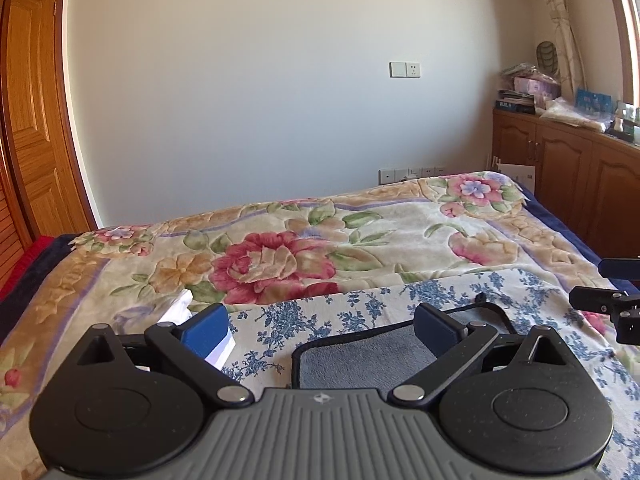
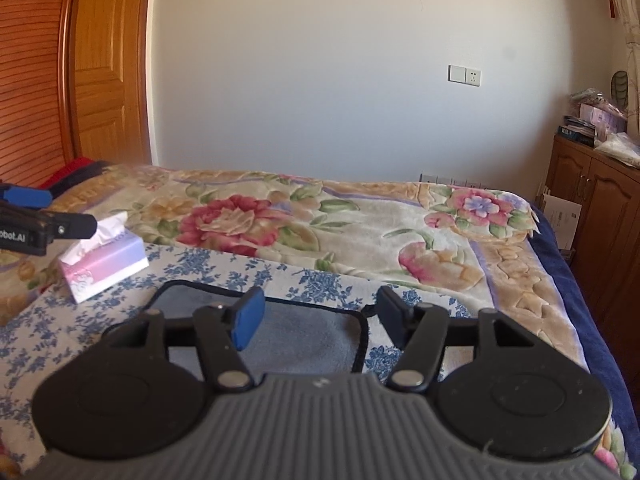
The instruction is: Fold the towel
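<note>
1. Grey towel (image 1: 368,354) with dark piped edging lies flat on a blue-flowered cloth (image 1: 320,312) over the bed, seen from the left wrist. Left gripper (image 1: 320,330) spread wide above it, holding nothing.
2. Right wrist: the same towel (image 2: 308,332), folded, near a tissue box (image 2: 106,264). Right gripper (image 2: 320,318) part open, empty.

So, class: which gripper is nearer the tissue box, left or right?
Left. The left gripper has the tissue box right beside its left finger; the right gripper sits further off, over the grey towel, box off to its left.
</note>
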`<state>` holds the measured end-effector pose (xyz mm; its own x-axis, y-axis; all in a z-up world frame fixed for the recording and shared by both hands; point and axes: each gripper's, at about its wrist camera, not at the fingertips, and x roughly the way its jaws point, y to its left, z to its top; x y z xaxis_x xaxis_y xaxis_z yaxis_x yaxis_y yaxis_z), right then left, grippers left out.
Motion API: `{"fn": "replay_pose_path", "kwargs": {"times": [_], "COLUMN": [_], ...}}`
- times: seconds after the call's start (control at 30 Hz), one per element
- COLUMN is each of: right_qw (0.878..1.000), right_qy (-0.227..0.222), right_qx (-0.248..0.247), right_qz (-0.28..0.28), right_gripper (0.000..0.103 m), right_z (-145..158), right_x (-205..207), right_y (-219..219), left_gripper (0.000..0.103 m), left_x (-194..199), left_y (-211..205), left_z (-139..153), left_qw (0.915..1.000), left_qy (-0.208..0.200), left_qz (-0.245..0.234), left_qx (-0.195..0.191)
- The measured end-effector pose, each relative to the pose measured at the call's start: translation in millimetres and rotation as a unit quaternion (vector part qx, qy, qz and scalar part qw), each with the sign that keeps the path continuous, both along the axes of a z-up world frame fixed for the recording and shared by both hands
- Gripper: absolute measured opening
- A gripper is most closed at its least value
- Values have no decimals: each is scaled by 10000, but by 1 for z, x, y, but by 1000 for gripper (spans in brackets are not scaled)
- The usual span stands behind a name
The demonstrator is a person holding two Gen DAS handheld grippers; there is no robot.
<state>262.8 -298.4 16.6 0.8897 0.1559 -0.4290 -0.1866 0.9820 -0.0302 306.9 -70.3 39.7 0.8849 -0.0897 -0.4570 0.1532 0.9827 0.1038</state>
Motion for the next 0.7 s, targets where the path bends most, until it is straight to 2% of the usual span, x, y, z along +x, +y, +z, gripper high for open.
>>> {"fn": "replay_pose_path", "kwargs": {"times": [0.17, 0.23, 0.27, 0.3, 0.7], "right_qw": [10000, 10000, 10000, 9999, 9999], "right_qy": [-33, -50, -71, -98, -57], "right_qx": [-42, -52, -49, -30, -35], "right_qz": [-12, -19, -24, -29, -75], "right_gripper": [78, 90, 93, 102, 103], "right_z": [5, 7, 8, 8, 14], "right_x": [-15, -22, -25, -29, -66], "right_y": [3, 4, 5, 6, 10], "left_gripper": [101, 101, 101, 101, 103], "left_x": [-17, -25, -28, -32, -72], "left_y": [0, 0, -1, -1, 3], "left_z": [10, 14, 16, 17, 42], "left_qw": [10000, 9999, 9999, 9999, 9999], "left_qy": [-28, -44, -55, -64, -121], "left_qz": [3, -13, -16, -14, 20], "left_qx": [-92, -99, -91, -77, 4]}}
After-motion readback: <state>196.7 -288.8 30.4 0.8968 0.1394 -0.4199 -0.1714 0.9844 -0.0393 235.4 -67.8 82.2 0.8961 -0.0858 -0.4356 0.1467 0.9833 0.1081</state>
